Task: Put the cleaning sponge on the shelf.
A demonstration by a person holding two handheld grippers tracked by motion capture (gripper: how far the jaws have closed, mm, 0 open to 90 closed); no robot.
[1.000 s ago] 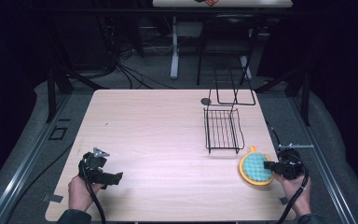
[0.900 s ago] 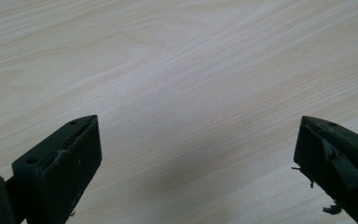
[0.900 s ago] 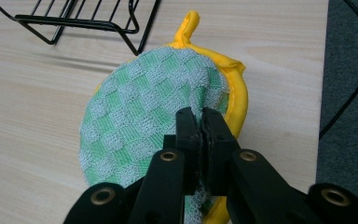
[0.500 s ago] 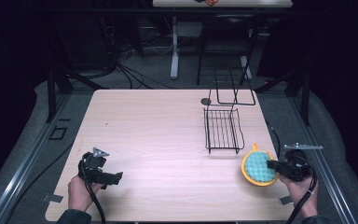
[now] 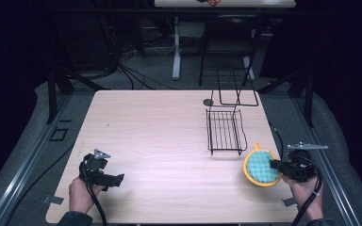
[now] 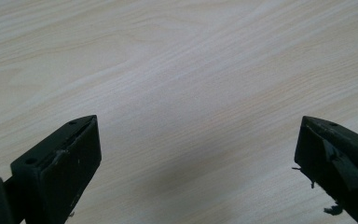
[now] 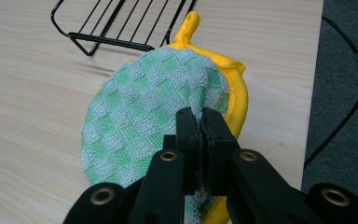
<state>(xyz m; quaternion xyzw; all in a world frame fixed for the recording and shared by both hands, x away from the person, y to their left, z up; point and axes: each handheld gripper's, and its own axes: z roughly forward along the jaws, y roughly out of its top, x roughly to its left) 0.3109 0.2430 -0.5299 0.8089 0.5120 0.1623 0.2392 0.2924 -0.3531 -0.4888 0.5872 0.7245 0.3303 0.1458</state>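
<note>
A round pot holder [image 5: 260,166] with a green checked face and a yellow rim lies at the table's right edge, its yellow loop pointing toward the wire rack. My right gripper [image 5: 275,165] is shut on the pot holder's near right edge; the right gripper view shows the pot holder [image 7: 144,116] bunched up at the closed right gripper [image 7: 200,117]. My left gripper [image 5: 117,179] rests near the front left of the table. In its own view the left gripper [image 6: 198,154] is open over bare light wood, with nothing between the jaws.
A black wire rack [image 5: 224,130] stands just behind the pot holder, its front rail close to the loop [image 7: 121,23]. A taller wire frame [image 5: 238,89] and a small dark disc [image 5: 209,102] sit at the table's far edge. A cable [image 7: 349,84] lies on the floor to the right.
The right gripper and the pot holder have shifted very slightly to the right. The left gripper has stayed still.
</note>
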